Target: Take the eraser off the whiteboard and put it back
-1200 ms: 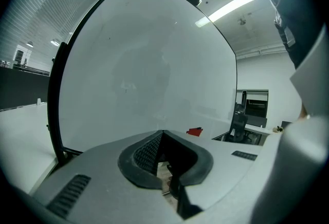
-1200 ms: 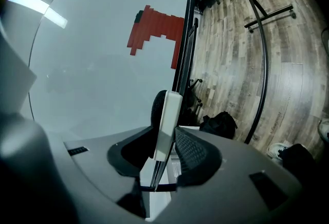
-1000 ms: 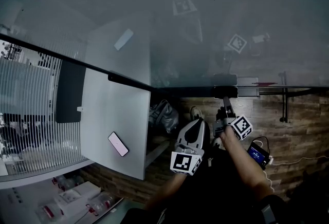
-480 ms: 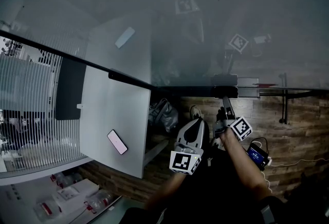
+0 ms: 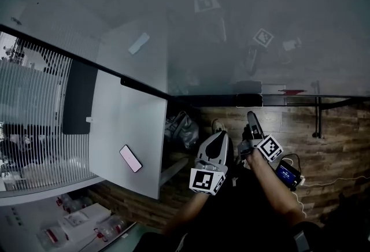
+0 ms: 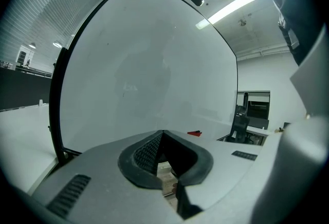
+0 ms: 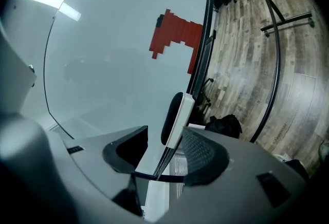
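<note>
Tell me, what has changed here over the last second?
The right gripper is letting go: its jaws are opening away from the eraser, which sits back on the whiteboard, between the jaws but no longer pressed. The left gripper stayed where it was, jaws together.
</note>
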A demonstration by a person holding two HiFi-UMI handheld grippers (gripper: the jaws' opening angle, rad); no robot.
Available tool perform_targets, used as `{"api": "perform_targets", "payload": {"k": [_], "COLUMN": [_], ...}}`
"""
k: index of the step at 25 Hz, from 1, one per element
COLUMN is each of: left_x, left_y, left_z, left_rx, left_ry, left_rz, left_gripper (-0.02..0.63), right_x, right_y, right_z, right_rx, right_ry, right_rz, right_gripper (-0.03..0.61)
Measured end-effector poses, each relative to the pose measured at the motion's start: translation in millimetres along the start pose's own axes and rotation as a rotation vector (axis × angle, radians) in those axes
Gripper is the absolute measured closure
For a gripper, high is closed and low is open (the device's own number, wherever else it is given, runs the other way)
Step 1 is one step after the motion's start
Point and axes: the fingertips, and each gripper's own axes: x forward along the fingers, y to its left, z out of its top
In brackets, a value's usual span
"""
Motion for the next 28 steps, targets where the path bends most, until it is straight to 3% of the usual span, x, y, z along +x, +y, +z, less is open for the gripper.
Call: {"api": "perform_targets", "payload": {"k": [4, 6, 9, 14, 22, 25, 28], "left_x": [-8.7, -13.7, -26.3, -48.3, -65.5, -68.6, -79.6], "left_y": [-10.9, -17.6, -28.4, -43.6, -53.1, -53.3, -47.5], "left_z": [4.9, 8.2, 16.1, 27.5, 36.2, 37.9, 44.0], "left_rx": [0.006, 0.020, 0.035, 0.075, 0.117, 0.121, 0.127], "left_ry": [-0.023, -0.030, -0.046, -0.069, -0.093, -0.106, -0.119], "left_rz": [0.002, 0.006, 0.017, 0.029, -0.015, -0.039, -0.050], "left_gripper": [0.607, 0.607, 0.607, 0.607, 0.607, 0.607, 0.607], "right_x": [-19.5, -29.5, -44.1, -66.3, -110.6, -123.7, -135.8], "right_y": [15.0, 19.1, 29.1, 68.5, 142.8, 158.5, 166.9], "right_z": [-1.3, 1.1, 2.5, 6.8, 2.3, 0.5, -6.3], "right_rx": [-0.016, -0.057, -0.139, -0.357, -0.894, -1.013, -1.052], "right_ry": [0.017, 0.024, 0.055, 0.093, 0.046, 0.018, 0.001], "right_rz": [0.032, 0.013, 0.004, 0.068, 0.103, 0.069, 0.030], "right_gripper": [0.387, 0.531, 0.561, 0.563, 0.563, 0.563, 0.563]}}
